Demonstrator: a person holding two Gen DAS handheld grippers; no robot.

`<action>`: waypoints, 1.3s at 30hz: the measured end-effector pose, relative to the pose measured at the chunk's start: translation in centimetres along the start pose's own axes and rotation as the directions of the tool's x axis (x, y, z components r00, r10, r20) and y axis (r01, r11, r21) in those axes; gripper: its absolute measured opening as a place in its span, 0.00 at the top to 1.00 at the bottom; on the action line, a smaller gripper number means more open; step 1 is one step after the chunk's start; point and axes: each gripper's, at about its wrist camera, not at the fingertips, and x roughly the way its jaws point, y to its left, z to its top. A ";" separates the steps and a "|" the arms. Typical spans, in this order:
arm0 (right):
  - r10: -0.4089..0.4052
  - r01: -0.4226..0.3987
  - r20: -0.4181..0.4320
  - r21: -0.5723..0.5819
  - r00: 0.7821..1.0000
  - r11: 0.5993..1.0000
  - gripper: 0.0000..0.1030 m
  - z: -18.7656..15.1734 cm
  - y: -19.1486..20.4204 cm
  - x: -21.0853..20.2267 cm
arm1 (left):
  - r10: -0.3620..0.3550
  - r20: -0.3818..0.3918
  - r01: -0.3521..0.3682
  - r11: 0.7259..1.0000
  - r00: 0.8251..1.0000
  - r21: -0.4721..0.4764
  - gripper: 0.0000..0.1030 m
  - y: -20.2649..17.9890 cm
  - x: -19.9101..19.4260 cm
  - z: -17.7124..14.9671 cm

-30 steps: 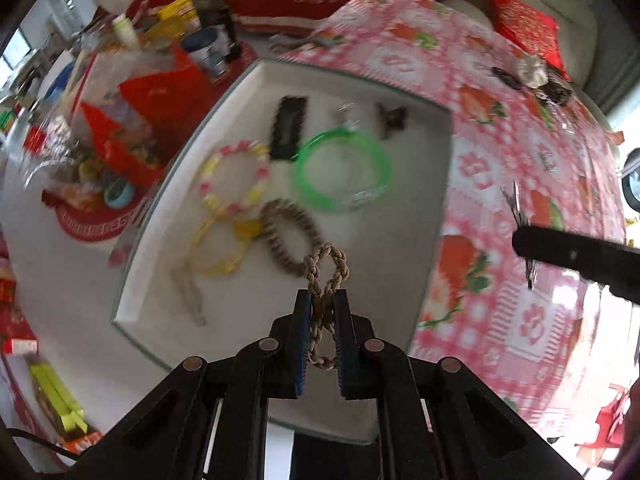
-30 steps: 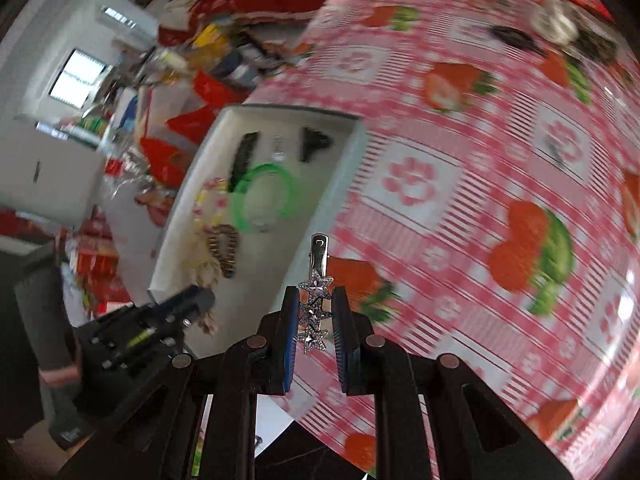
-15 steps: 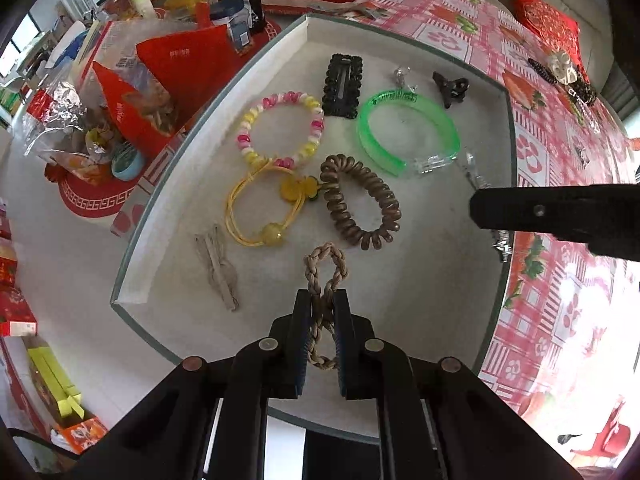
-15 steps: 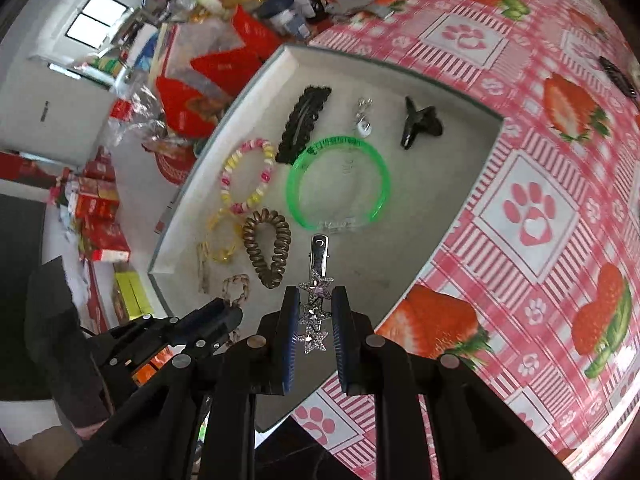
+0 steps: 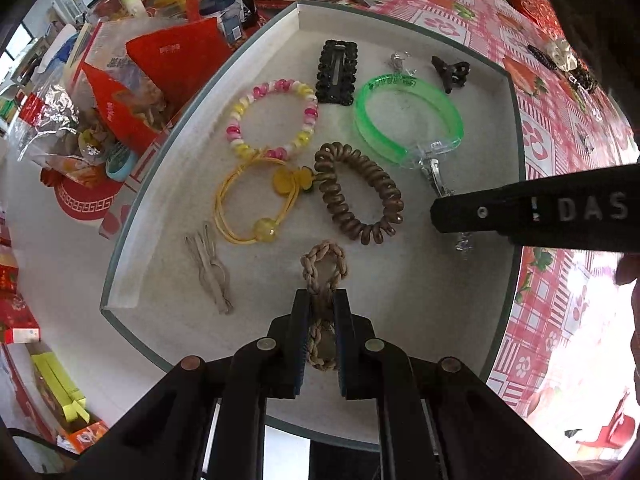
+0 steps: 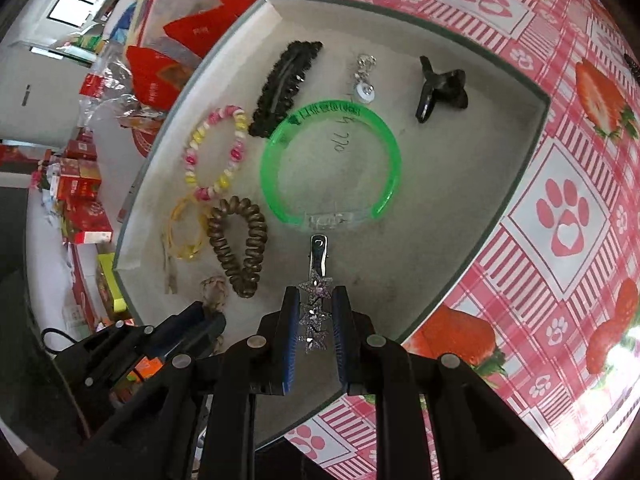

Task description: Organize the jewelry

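Observation:
My left gripper (image 5: pixel 322 300) is shut on a tan braided rope bracelet (image 5: pixel 324 264), held low over the near part of the white tray (image 5: pixel 132 240). My right gripper (image 6: pixel 315 300) is shut on a silver star hair clip (image 6: pixel 316 280), held over the tray's near right part (image 6: pixel 532 168), just below the green bangle (image 6: pixel 328 168). The right gripper also shows from the side in the left wrist view (image 5: pixel 540 212). In the tray lie a brown spiral hair tie (image 5: pixel 360 192), a pink and yellow bead bracelet (image 5: pixel 272 120), a yellow hair tie (image 5: pixel 256 204), a black clip (image 5: pixel 336 72) and a black claw clip (image 5: pixel 450 72).
The tray sits on a pink strawberry tablecloth (image 6: pixel 560 220). Red packets and clutter (image 5: pixel 132 92) lie beyond the tray's left side. More hair pieces (image 5: pixel 560 56) lie on the cloth at the far right. A small charm (image 6: pixel 364 88) and a beige clip (image 5: pixel 212 276) are in the tray.
Both grippers have moved in over the tray and lower, each holding its item. The right gripper has come closer to the green bangle.

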 end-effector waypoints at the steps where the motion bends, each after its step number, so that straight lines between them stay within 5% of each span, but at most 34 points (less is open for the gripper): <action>1: -0.001 0.001 -0.004 0.005 1.000 1.000 0.82 0.1 0.0 0.2 | 0.001 -0.002 -0.001 1.000 1.000 0.002 0.83 0.0 0.0 0.0; 8: 0.010 -0.010 -0.001 0.004 1.000 1.000 0.80 0.1 0.0 0.4 | 0.014 -0.003 -0.014 1.000 1.000 0.016 0.83 -0.2 0.1 0.0; 12: 0.020 -0.020 0.007 0.008 1.000 1.000 0.66 0.0 -0.2 0.0 | 0.021 -0.007 -0.021 1.000 1.000 0.014 0.83 -0.3 -0.1 0.0; 26: 0.076 -0.083 0.130 0.048 0.989 0.995 0.65 -1.4 -1.2 -5.1 | 0.014 0.033 -0.014 1.000 0.999 -0.004 0.82 -0.7 -2.0 0.2; 27: 0.075 -0.083 0.134 0.053 0.988 0.995 0.65 -1.7 -1.3 -5.3 | 0.014 0.034 -0.014 1.000 0.999 -0.006 0.58 -0.6 -2.0 0.2; 28: 0.076 -0.084 0.138 0.056 0.988 0.995 0.65 -1.9 -1.5 -5.5 | 0.019 0.036 -0.019 1.000 0.999 -0.012 0.12 -0.6 -2.1 0.3; 29: 0.076 -0.085 0.140 0.058 0.987 0.995 0.65 -2.2 -1.6 -5.7 | 0.044 0.059 -0.042 0.999 0.997 -0.030 0.01 -0.4 -2.5 0.3; 39: 0.075 -0.087 0.147 0.081 0.986 0.993 0.65 -3.4 -2.1 -6.3 | 0.058 0.080 -0.056 0.998 0.995 -0.026 0.00 0.1 -3.4 0.7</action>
